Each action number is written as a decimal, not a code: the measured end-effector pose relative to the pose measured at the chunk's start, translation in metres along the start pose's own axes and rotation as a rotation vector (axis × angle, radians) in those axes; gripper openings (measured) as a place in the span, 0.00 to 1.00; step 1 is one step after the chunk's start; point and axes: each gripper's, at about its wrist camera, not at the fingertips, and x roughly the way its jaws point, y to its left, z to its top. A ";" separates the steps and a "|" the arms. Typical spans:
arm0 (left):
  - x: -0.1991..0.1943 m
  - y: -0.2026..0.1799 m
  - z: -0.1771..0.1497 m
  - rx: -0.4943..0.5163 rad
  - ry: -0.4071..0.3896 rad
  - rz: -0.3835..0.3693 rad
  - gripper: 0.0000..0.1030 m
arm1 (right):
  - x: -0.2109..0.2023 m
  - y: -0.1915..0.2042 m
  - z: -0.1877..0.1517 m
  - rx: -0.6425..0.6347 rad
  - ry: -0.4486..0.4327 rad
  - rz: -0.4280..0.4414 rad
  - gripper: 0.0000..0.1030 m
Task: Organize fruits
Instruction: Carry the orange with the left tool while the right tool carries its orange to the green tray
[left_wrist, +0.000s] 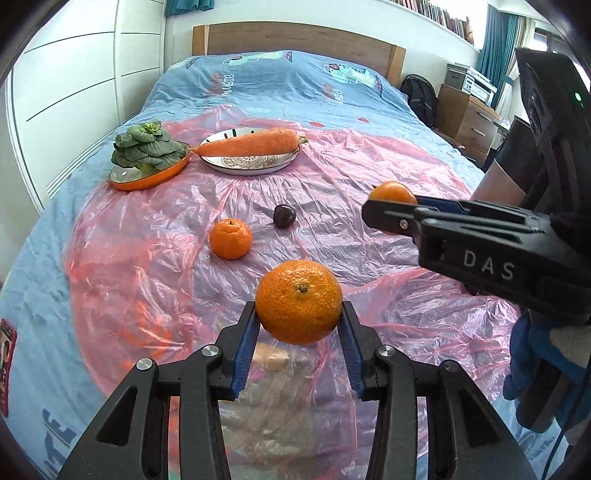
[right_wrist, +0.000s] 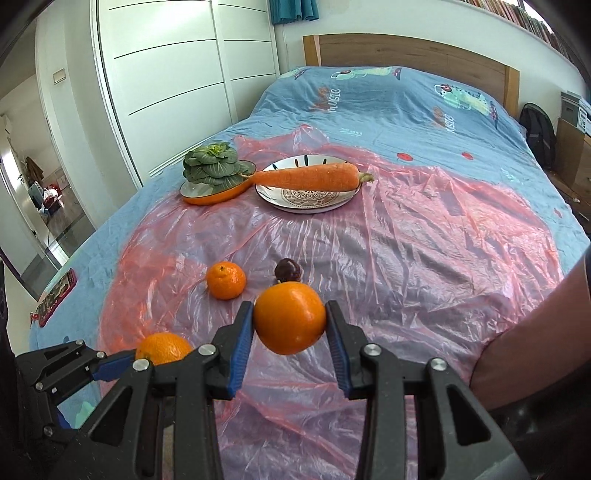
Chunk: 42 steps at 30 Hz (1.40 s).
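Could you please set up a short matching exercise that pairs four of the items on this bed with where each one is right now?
Things:
1. long orange carrot
2. leafy green bok choy
3. small dark purple plum
4. rough-skinned orange mandarin

Places:
A. loose on the pink plastic sheet
B. held between the left gripper fingers
C. across the patterned white plate
D. in the orange-rimmed dish

Pairs: 1-C, 2-D, 3-A, 4-B

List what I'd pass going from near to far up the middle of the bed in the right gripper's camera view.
right gripper clamping an orange → dark plum → patterned plate → carrot lying across it → wooden headboard.
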 end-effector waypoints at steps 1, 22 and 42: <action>-0.005 0.000 -0.002 0.001 -0.002 0.001 0.36 | -0.006 0.000 -0.005 0.006 0.001 -0.002 0.64; -0.087 -0.040 -0.042 0.119 -0.043 -0.004 0.36 | -0.113 -0.010 -0.103 0.099 0.029 -0.070 0.64; -0.108 -0.159 -0.032 0.272 -0.023 -0.146 0.36 | -0.200 -0.103 -0.159 0.230 -0.033 -0.182 0.64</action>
